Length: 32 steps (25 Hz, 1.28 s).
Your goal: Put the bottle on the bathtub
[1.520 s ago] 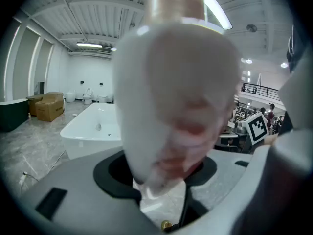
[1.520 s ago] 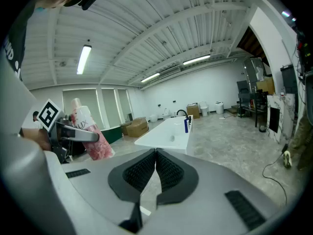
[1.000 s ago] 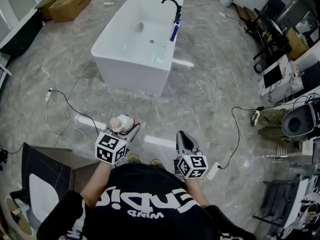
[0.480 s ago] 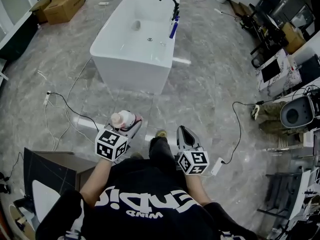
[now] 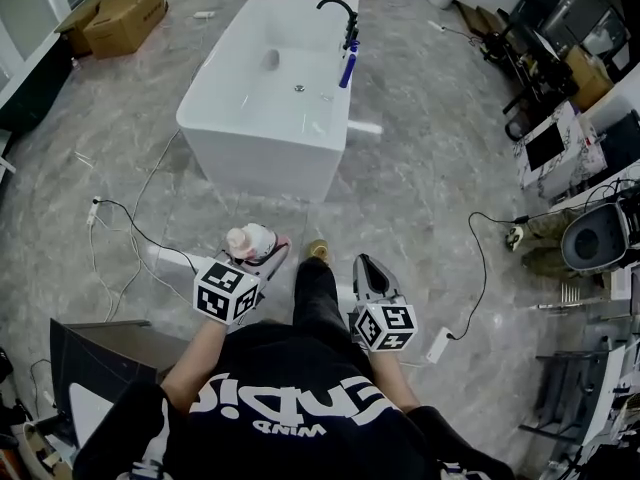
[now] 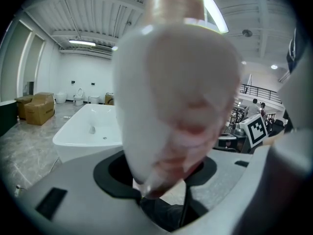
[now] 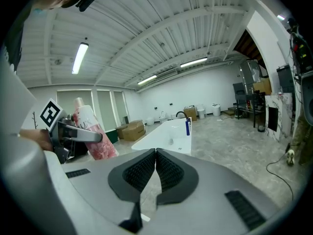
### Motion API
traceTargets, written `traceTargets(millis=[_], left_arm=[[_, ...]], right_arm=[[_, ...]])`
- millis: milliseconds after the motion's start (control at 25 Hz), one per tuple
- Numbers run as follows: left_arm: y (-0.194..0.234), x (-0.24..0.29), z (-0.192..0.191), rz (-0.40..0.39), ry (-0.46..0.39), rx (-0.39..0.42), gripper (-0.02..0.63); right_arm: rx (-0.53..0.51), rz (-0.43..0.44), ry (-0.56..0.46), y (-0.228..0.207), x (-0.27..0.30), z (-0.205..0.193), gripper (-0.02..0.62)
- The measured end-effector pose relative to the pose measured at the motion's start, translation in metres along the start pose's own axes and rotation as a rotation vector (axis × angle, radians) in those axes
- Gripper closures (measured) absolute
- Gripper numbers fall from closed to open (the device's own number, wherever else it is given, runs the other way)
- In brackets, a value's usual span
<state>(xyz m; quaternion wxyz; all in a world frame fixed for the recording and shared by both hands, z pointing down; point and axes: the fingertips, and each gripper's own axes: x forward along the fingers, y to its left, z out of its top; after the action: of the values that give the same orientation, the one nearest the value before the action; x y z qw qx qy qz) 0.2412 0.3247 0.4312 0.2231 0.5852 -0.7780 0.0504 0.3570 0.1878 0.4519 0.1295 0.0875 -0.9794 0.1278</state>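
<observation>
the bottle (image 5: pixel 250 240) is white with a pink pattern and a pale cap. it is clamped between the jaws of the left gripper (image 5: pixel 258 255), in the air above the floor (image 5: pixel 420 158) and just in front of the person's body. in the right gripper view the bottle (image 7: pixel 95 137) stands roughly upright: long axis near vertical, cap on top, the upper end leaning a little to one side (the jaw crosses its middle). in the left gripper view the bottle (image 6: pixel 176 97) fills most of the frame, its lower end wedged between the dark pads of the left gripper (image 6: pixel 161 182).

the right gripper (image 5: pixel 368 271) is held level beside it, with the person's leg (image 5: pixel 315 293) between the two. its jaws are pressed together with nothing in them, the ribbed pads of the right gripper (image 7: pixel 155 169) touching.

the bathtub (image 5: pixel 260 163) is well apart from the bottle, straight ahead on the grey marbled floor. it is white and rectangular, with a black faucet (image 5: pixel 340 10) on its far right rim and a blue item (image 5: pixel 347 68) lying near the faucet. a cardboard box (image 5: pixel 120 13) sits off to the far left, and a thin cable (image 5: pixel 130 230) trails over the floor on the left.
</observation>
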Motion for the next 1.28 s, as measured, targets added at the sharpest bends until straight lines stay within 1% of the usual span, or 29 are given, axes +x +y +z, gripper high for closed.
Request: traceTargets(millis=[280,600,760,1040,1280], left_arm=[[0.037,0.051,0.018,-0.017,0.014,0.004,0.368],[0.078,0.116,0.071,-0.007,0.012,-0.013,0.368],[0.099,0.150,0.099,0.007,0.010,-0.018,0.368],[0.126,0.223,0.146,0.019,0.005,-0.017,0.368],[0.147,0.278,0.175,0.027,-0.002,-0.010,0.368]], right_arm=[[0.011,0.000,-0.008,-0.024,0.061,0.016,0.569],[0.006,0.014,-0.003,-0.070,0.134,0.072,0.569],[0.009,0.012,-0.001,-0.099,0.168,0.095,0.569],[0.005,0.004,-0.006,-0.163,0.225,0.137,0.569],[0.003,0.001,0.001,-0.208,0.269,0.159,0.569]])
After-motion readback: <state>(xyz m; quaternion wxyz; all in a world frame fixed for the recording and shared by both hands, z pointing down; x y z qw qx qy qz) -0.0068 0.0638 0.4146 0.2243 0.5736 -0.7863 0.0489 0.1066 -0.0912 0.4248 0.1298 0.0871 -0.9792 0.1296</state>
